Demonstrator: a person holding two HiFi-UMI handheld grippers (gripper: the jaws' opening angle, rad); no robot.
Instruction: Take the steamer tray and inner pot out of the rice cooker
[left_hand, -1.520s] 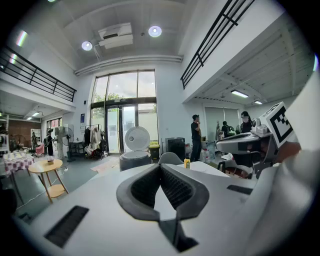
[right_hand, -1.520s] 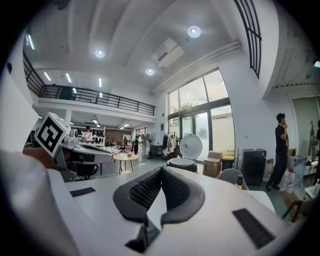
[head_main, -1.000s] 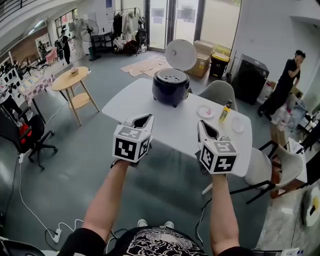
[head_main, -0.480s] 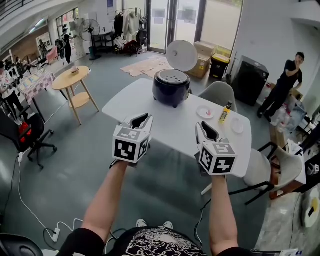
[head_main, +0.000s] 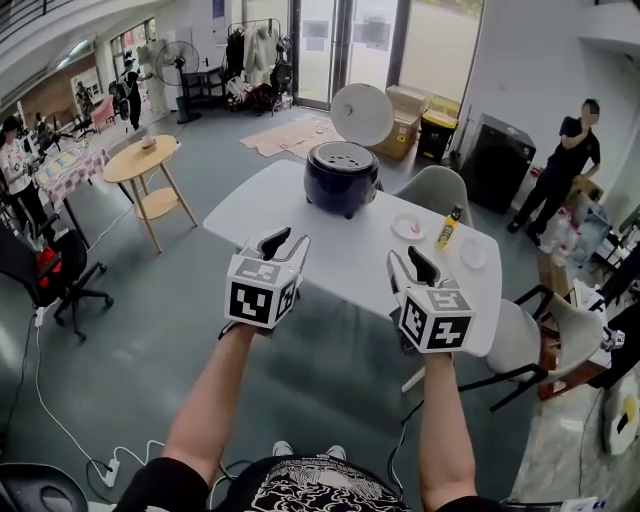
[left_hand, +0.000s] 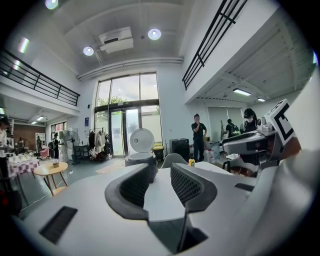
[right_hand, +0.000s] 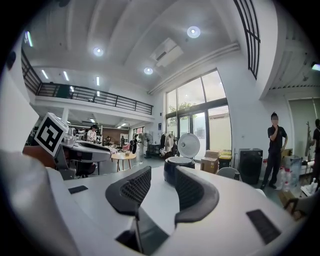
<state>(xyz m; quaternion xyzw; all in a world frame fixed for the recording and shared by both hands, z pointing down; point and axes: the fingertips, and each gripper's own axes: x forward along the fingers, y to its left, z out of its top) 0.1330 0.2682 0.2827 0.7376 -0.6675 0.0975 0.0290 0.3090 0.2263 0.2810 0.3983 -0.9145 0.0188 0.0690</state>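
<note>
The person is holding both grippers out in front, side by side, at the near edge of the white table. L gripper jaws are opening, standing partway apart w/ nothing btwn them. In the left gripper view only bare table top is showing thru the gap. R gripper jaws are opening too, also partway apart & empty. Neither gripper is touching anything on the table.

The rice cooker, dark blue, is sitting toward the far side of the table, well apart from both grippers. Its round lid is standing open, tipped back. The steamer tray, grey w/ small holes, is sitting in the top of the cooker. The inner pot isn't showing in any view.

Right of the cooker, a small plate, a yellow bottle & another small dish are resting on the table, near each other. A grey chair is standing behind the table. A person in black is standing at far right. A round wooden side table is standing off to the left.
</note>
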